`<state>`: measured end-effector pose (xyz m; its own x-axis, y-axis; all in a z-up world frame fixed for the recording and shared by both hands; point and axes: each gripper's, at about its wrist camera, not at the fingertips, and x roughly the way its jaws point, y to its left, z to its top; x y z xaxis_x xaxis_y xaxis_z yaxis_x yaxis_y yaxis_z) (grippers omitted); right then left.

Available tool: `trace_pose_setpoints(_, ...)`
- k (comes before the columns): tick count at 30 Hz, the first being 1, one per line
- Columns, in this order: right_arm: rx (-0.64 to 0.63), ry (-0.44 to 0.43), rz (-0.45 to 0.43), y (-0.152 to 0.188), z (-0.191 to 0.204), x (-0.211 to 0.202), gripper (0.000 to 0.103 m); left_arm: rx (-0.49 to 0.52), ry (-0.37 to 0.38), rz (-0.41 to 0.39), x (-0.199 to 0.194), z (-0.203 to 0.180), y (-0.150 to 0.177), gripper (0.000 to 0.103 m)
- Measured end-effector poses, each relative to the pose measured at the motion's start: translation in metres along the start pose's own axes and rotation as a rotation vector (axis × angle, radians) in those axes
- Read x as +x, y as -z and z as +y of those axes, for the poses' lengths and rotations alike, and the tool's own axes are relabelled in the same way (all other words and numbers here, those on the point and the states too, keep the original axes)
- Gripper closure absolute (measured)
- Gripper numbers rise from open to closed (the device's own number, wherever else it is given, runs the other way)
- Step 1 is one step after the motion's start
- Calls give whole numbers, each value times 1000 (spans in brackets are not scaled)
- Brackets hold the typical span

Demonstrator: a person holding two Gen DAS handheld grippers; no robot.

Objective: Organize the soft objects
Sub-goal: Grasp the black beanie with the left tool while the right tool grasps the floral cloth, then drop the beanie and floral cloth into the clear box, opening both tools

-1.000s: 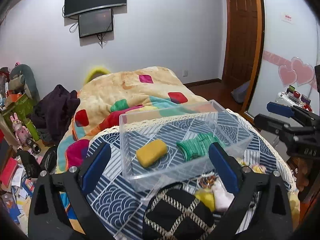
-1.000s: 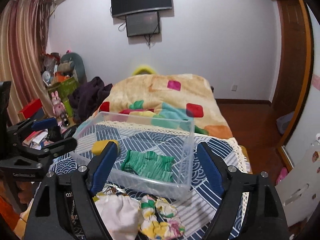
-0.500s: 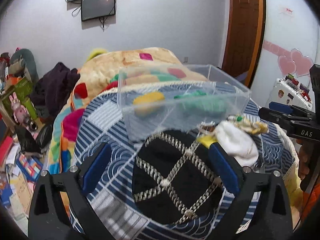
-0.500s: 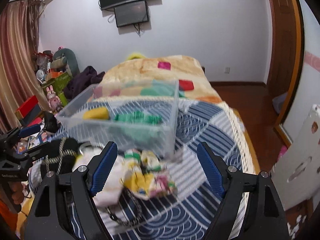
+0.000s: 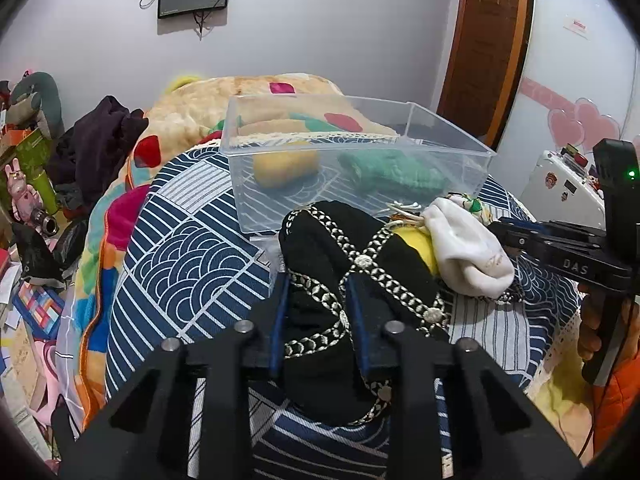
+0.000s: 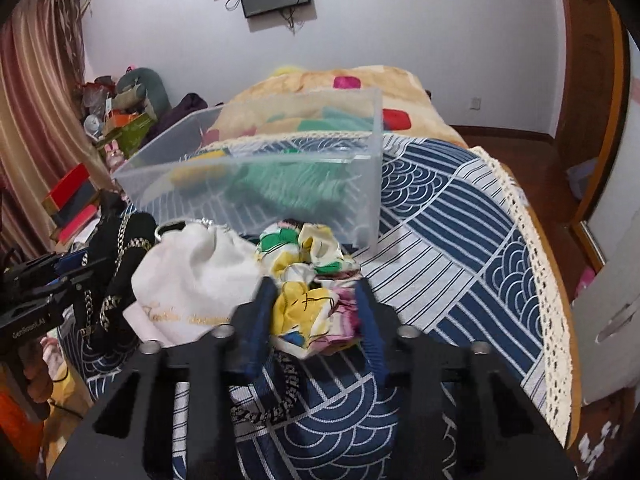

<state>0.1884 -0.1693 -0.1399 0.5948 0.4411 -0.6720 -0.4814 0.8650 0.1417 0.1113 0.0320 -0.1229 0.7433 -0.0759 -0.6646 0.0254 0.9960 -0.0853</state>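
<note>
left tool (image 5: 316, 312) pinched on a fold of the black knit hat (image 5: 352, 276) with the silver lattice trim, blue fingers (image 5: 277, 320) pressed close into the wool. right tool (image 6: 314, 312) closed narrow on the yellow-and-green patterned cloth (image 6: 308, 276), bunched between its pads. both pieces lying on the blue wave-print cover (image 6: 460, 216) of the bed, just in front of the clear plastic bin (image 5: 360, 160). already inside the bin: a yellow sponge-like block (image 5: 286, 166) and a green knit piece (image 5: 394, 168). a white drawstring pouch (image 6: 192, 276) resting between hat and cloth, touching both, not gripped.

probably the lift-and-drop step for two items at once. best done by raising each bundle straight up until clear of the near wall of the bin, then carrying forward and releasing over a bare patch of the floor of the bin. worth watching the pouch: likely to drag along if snagged on the cloth. only a fold of the hat held, so expect sag and a trailing edge; lift high enough for that. light bin likely to slide if bumped.
</note>
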Motion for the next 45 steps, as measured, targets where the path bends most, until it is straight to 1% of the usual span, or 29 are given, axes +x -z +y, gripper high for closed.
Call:
trace_pose_setpoints(1, -2, 1, 1, 1, 1, -1, 84, 2, 1, -3, -2, 0, 0, 82)
trace_pose_setpoints(3, -10, 10, -9, 2, 2, -4, 90, 8, 10, -16, -8, -2, 0, 85)
trace_pose_setpoints(8, -20, 11, -61, -1, 5, -19, 91, 12, 1, -78, -28, -5, -7, 89)
trace_pose_setpoints(15, -15, 11, -131, -8, 6, -41, 92, 15, 9, -150, -54, -6, -23, 89)
trace_pose_setpoints(22, -30, 18, -223, -25, 14, -65, 92, 13, 8, -207, -61, -3, -51, 89)
trace_pose_setpoints(26, -42, 18, -273, -42, 19, -72, 92, 20, -18, -258, -62, -3, -75, 89)
trace_pose_setpoints(32, -55, 22, -320, -65, 26, -69, 92, 10, -40, -299, -51, -1, -102, 89)
trace_pose_setpoints(36, -54, 20, -325, -78, 29, -57, 92, -3, -44, -284, -33, -2, -117, 89)
trace_pose_setpoints(40, -55, 31, -305, -85, 30, -42, 92, 6, -69, -268, -11, -6, -128, 89)
trace_pose_setpoints(45, -44, 38, -251, -89, 29, -17, 92, 19, -73, -232, 16, -13, -136, 89)
